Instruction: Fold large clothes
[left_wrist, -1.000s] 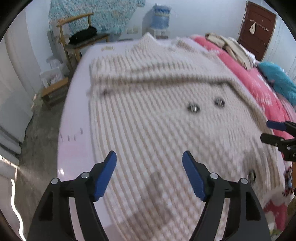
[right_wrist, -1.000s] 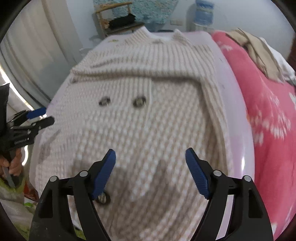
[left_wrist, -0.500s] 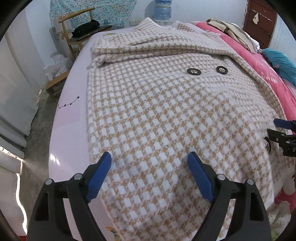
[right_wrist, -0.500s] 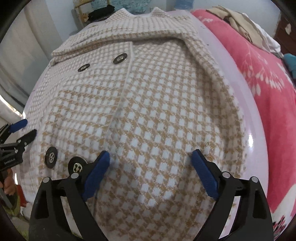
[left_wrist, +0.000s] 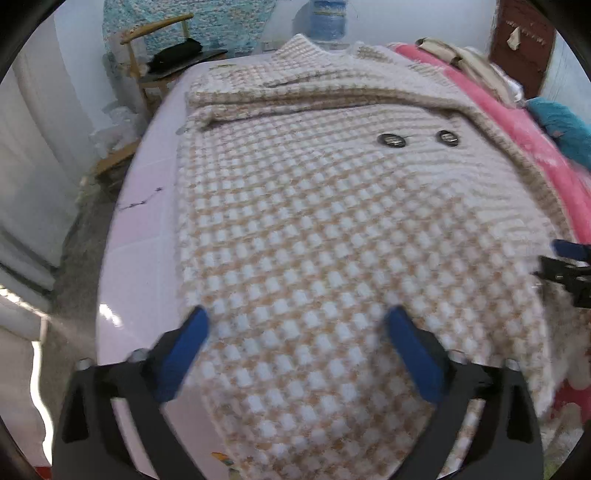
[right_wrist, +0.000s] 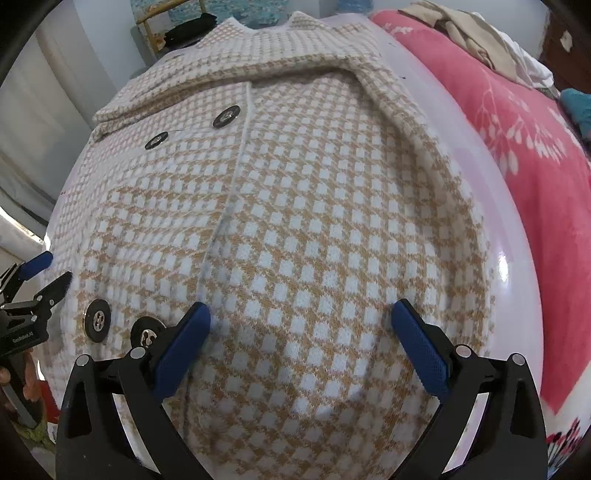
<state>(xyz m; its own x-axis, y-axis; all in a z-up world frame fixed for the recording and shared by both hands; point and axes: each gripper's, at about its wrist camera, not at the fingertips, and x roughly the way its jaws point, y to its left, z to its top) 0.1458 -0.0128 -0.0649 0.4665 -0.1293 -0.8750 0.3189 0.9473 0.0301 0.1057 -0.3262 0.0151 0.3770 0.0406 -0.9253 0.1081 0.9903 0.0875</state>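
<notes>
coat (right_wrist: 303, 221) flat | both hand-held grippers gaping; apparently lower than before (left view blurred)

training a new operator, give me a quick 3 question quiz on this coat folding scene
1. True or false: the left gripper is clamped on the checked coat.
2. How many dark buttons does the right wrist view show on the coat? A) two B) four C) six
3. Fill in: right of the coat lies a ____ blanket with a white leaf print.

Key: 1 false, both it and the right gripper are open above the cloth; 2 B; 3 pink
</notes>
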